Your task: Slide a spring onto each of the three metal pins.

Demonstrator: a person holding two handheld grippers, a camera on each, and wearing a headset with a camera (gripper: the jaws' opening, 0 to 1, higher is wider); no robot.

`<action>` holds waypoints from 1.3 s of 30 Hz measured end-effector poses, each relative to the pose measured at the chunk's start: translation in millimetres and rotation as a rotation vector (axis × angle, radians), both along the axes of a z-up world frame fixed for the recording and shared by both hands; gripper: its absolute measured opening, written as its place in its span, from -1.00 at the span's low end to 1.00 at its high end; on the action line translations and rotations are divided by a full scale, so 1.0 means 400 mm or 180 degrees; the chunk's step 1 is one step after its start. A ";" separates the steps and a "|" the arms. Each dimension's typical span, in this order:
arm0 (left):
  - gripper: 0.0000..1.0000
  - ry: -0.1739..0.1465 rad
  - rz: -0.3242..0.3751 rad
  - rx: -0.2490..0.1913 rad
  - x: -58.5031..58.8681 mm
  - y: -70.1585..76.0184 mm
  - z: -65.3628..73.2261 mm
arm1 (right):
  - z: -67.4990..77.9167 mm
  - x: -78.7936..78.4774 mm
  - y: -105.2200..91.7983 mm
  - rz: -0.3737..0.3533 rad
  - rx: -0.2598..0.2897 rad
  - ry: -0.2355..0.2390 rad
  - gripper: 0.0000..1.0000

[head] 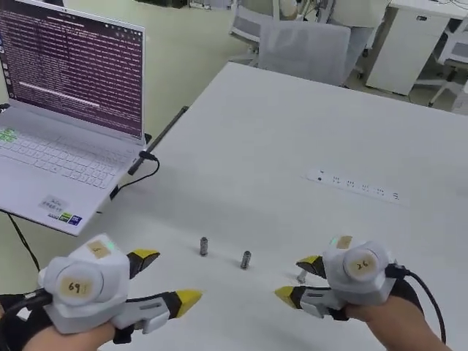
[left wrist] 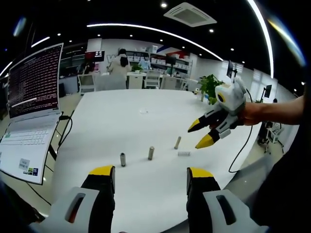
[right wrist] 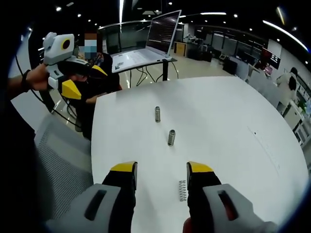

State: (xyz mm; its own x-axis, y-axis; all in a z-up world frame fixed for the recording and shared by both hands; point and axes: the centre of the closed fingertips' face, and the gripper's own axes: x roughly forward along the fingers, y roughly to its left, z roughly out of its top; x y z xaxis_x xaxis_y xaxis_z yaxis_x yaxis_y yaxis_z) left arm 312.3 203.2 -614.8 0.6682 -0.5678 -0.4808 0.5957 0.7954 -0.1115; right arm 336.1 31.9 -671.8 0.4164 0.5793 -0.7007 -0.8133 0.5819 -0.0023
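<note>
**Tabletop lot: three pins, springs, both tongs apart**

Head view.
- Left tongs (head: 167, 276), lower left, yellow tips apart.
- Right tongs (head: 296, 278), lower right, tips apart.
- White tabletop (head: 292, 131).
- First sprung pin (head: 204, 246) and second sprung pin (head: 246, 259), upright, low centre, between the two tongs.
- Small metal piece (head: 301, 276), just beside the tips of the right tongs, partly hidden and too small to identify.
- Open laptop (head: 66, 110), upper left.
- Power strip (head: 351, 184), right of centre.

Left gripper view.
- Left tongs (left wrist: 150, 172), bottom of frame, jaws apart.
- First sprung pin (left wrist: 123, 159), second sprung pin (left wrist: 151, 153) and a tilted third pin (left wrist: 178, 142), in a row at centre.
- Loose spring (left wrist: 183, 154), lying flat just beside the third pin.
- Right tongs (left wrist: 200, 136), right of centre, above the tabletop.

Right gripper view.
- Right tongs (right wrist: 161, 168), bottom of frame, jaws apart.
- Loose spring (right wrist: 182, 190), flat between the jaws, close to the right-hand one; whether they touch cannot be told.
- Second sprung pin (right wrist: 171, 137) and first sprung pin (right wrist: 157, 114), centre.
- Left tongs (right wrist: 85, 80), upper left.
</note>
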 end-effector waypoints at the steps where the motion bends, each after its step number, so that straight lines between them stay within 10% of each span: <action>1: 0.10 -0.0006 -0.0002 -0.0002 0.003 -0.002 0.001 | 0.002 -0.009 -0.006 -0.0005 -0.0008 -0.0011 -0.20; 39: 0.11 -0.0054 -0.0227 0.0034 0.057 -0.069 0.022 | 0.076 -0.131 -0.196 -0.0937 0.0425 -0.0147 0.03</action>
